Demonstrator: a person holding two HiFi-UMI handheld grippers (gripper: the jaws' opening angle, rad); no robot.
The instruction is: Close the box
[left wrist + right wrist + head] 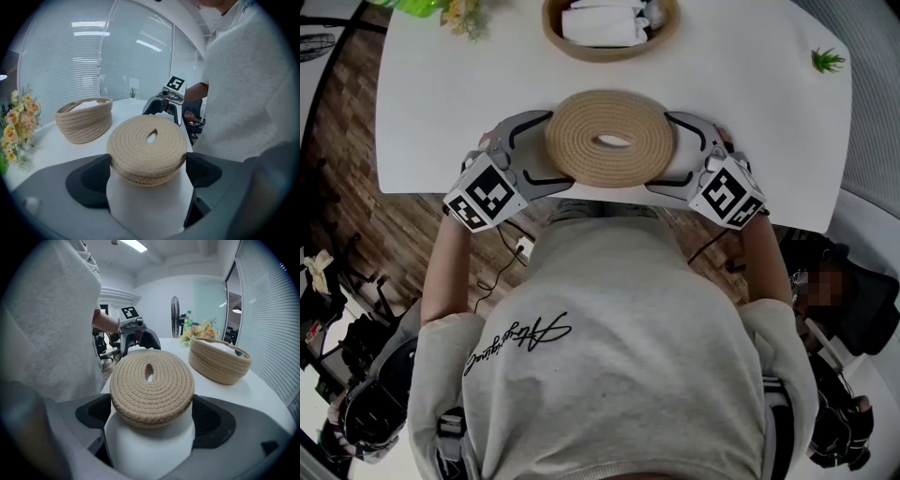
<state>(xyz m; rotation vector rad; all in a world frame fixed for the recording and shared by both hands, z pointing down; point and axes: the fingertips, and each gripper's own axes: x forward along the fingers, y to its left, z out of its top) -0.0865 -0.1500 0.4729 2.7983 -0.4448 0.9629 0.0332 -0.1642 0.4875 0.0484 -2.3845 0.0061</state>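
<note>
A round woven rope lid point(609, 139) with an oval slot in its middle is held low over the white table's point(441, 112) near edge. My left gripper point(546, 148) clasps its left side and my right gripper point(667, 150) its right side, jaws pressed on the rim. In the left gripper view the lid point(146, 150) fills the gap between the jaws. The right gripper view shows the lid point(152, 387) the same way. The matching rope basket point(553, 37) stands at the table's far side with white items inside. It also appears as the basket point(84, 124) and the basket point(218, 359).
Flowers point(464, 14) stand at the far left corner and a small green plant point(827, 61) at the far right. The person's torso is close behind the table's front edge. A fan point(175, 315) stands beyond the table.
</note>
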